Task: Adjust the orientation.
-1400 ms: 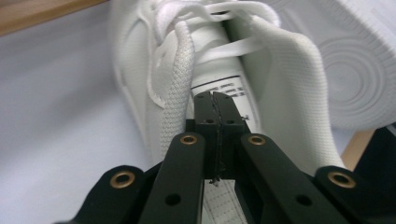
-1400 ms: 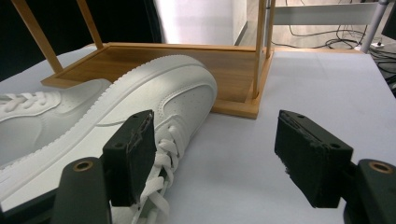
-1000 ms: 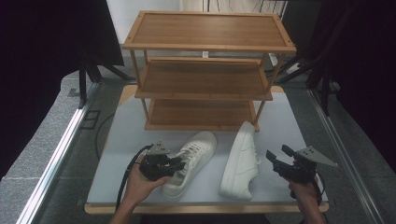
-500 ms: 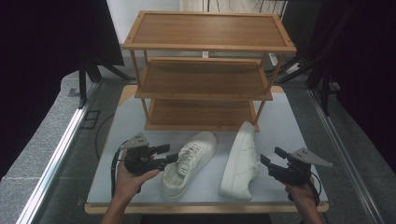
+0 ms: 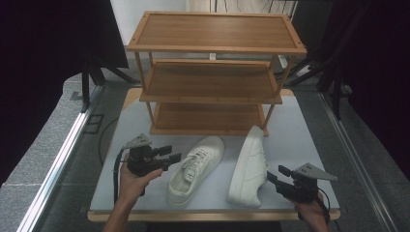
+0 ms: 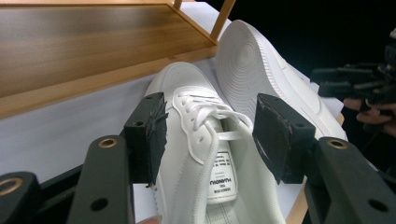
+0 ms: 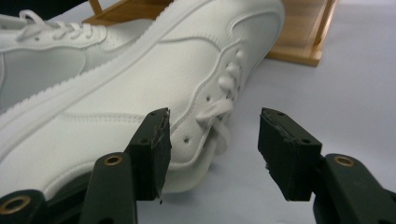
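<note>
The tipped shoe (image 5: pixel 249 166) lies on its side on the counter (image 5: pixel 300 140), right of the upright shoe (image 5: pixel 196 169), before the rack (image 5: pixel 212 72). The right gripper (image 7: pixel 212 154) is held at its collar, jaws spread and just closing, nothing pinched yet. The collar edge should be centred between the pads before closing. The left gripper (image 6: pixel 208 135) is held spread, just opened, by the upright shoe.
</note>
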A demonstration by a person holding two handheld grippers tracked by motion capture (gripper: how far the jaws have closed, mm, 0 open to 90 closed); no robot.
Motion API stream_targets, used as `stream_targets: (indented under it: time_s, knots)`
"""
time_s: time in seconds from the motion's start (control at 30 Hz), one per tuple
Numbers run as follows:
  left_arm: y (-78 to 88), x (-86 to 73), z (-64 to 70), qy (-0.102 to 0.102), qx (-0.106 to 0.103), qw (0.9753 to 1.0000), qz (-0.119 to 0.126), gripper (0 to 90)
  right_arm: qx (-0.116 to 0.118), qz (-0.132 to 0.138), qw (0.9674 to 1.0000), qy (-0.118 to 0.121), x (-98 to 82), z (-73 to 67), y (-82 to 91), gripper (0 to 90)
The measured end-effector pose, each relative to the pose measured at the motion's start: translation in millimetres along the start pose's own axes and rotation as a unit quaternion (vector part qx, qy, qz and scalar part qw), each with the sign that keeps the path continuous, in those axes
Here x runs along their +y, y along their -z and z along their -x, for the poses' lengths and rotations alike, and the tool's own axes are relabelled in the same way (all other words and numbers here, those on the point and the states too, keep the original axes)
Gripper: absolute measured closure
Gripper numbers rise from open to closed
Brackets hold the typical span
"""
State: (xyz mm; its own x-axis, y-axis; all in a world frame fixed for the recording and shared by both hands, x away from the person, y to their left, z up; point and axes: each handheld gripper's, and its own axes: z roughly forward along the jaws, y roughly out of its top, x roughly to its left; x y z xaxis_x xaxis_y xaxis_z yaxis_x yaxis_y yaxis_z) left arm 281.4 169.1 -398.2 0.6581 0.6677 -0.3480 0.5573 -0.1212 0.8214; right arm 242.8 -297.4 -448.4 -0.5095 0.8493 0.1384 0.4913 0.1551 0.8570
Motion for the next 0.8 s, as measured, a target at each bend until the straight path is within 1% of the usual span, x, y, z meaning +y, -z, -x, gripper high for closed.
stream_targets:
  time_s: [0.1, 0.2, 0.27, 0.33, 0.4, 0.43, 0.5, 0.57, 0.63, 0.67, 0.7, 0.77, 0.8]
  knots:
    - [-1.5, -0.6, -0.1, 0.001, 0.001, 1.0000, -0.002, 44.5, 0.006, 0.003, 0.9999, -0.011, -2.8, 0.9, 2.7, 45.1]
    - [-2.9, -1.7, 0.2, 0.002, 0.001, 1.0000, -0.005, 44.5, 0.019, -0.004, 0.9996, -0.018, -12.4, -1.0, 9.6, 46.6]
    - [-3.4, -2.6, 0.1, 0.004, -0.001, 1.0000, -0.006, 44.5, 0.034, -0.009, 0.9990, -0.026, -21.0, -3.5, 13.2, 50.8]
    - [-3.9, -3.1, 0.3, 0.006, 0.000, 1.0000, -0.007, 44.5, 0.047, -0.020, 0.9985, -0.022, -27.7, -7.9, 13.1, 57.4]
    - [-4.6, -3.4, 1.6, 0.006, 0.001, 1.0000, -0.007, 44.5, 0.049, -0.040, 0.9979, -0.016, -30.0, -14.4, 8.1, 66.5]
    - [-4.9, -3.6, 2.2, 0.005, -0.001, 1.0000, -0.008, 44.6, 0.052, -0.050, 0.9973, -0.012, -29.9, -17.5, 4.0, 70.4]
    - [-5.8, -4.1, 3.7, 0.003, -0.001, 0.9999, -0.010, 44.5, 0.061, -0.058, 0.9964, -0.003, -30.3, -24.5, -3.8, 74.9]
    - [-6.5, -4.7, 3.6, 0.004, -0.001, 0.9999, -0.012, 44.5, 0.067, -0.058, 0.9960, -0.008, -30.1, -28.9, -10.9, 75.9]
    - [-7.6, -5.8, 2.5, 0.008, -0.004, 0.9999, -0.012, 44.5, 0.065, -0.045, 0.9964, -0.030, -28.3, -29.0, -17.7, 74.2]
    - [-7.8, -6.3, 2.0, 0.011, -0.004, 0.9999, -0.013, 44.5, 0.079, -0.041, 0.9951, -0.043, -26.6, -27.8, -21.3, 73.0]
    - [-7.9, -6.7, 1.8, 0.012, -0.004, 0.9998, -0.013, 44.5, 0.089, -0.038, 0.9940, -0.051, -24.7, -27.6, -25.0, 73.0]
    - [-7.4, -6.9, 1.9, 0.011, -0.003, 0.9998, -0.013, 44.5, 0.081, -0.035, 0.9951, -0.044, -21.2, -31.3, -31.2, 73.6]
    - [-6.7, -6.8, 2.0, 0.012, -0.003, 0.9999, -0.012, 44.6, 0.084, -0.033, 0.9949, -0.046, -19.3, -32.3, -32.8, 73.8]
